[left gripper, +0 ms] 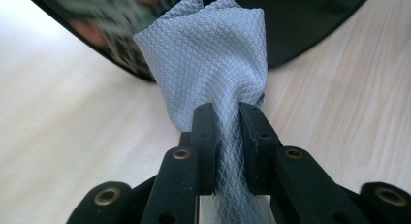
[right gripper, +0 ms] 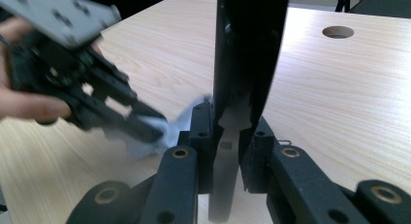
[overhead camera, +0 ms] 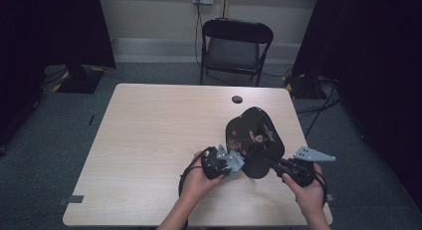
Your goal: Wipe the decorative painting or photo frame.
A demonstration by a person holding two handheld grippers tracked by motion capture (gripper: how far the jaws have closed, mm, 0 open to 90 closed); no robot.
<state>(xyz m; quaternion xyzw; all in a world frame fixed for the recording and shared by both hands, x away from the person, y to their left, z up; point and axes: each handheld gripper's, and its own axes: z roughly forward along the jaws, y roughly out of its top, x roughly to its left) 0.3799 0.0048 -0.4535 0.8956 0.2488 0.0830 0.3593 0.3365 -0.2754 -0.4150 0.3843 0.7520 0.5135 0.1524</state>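
The left gripper (left gripper: 228, 117) is pinching a grey microfibre cloth (left gripper: 208, 64) between its fingers, pressing it against the near edge of a glossy black decorated tray (overhead camera: 255, 135). The right gripper (right gripper: 228, 122) is clamping that tray's rim, tilting it above the table (overhead camera: 149, 140).
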